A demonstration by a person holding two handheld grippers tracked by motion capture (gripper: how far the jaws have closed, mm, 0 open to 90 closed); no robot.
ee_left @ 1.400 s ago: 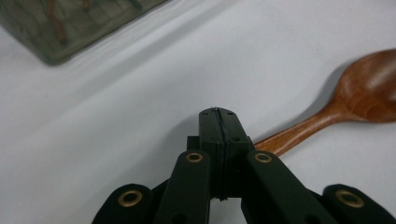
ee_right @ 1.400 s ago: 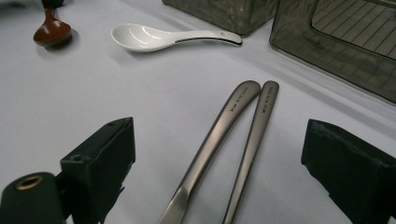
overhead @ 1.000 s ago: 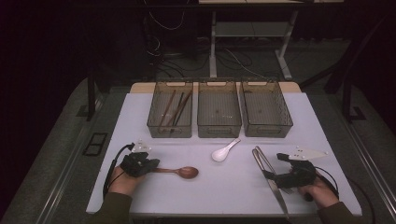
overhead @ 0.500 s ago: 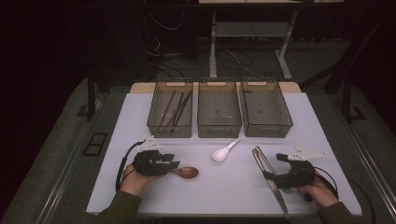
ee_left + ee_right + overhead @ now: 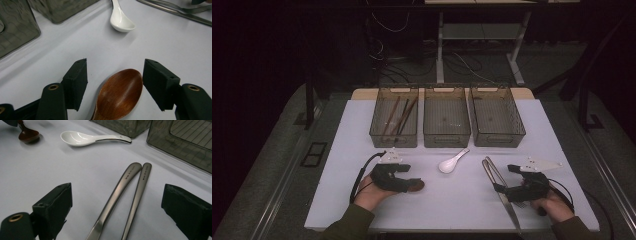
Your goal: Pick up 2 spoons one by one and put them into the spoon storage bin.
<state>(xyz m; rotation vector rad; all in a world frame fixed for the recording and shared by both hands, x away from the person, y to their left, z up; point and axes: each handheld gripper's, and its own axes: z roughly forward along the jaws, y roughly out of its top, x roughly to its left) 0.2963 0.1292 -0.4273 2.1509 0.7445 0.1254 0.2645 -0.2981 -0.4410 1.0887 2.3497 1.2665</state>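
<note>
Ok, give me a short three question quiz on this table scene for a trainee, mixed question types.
1. True or false: the left gripper is clamped shut on the brown wooden spoon.
2. Which smoky plastic bin holds wooden sticks: left, middle or right?
3. What lies between the right gripper's jaws?

Key:
1. False; the jaws stand open around the bowl.
2. Left.
3. Two steel cutlery handles, side by side.

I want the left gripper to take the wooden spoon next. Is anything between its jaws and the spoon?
Nothing visible is. The left gripper has just been opening, and the wooden spoon bowl lies between its jaws on the bare table, with a gap at each pad. The white spoon lies well beyond.
</note>
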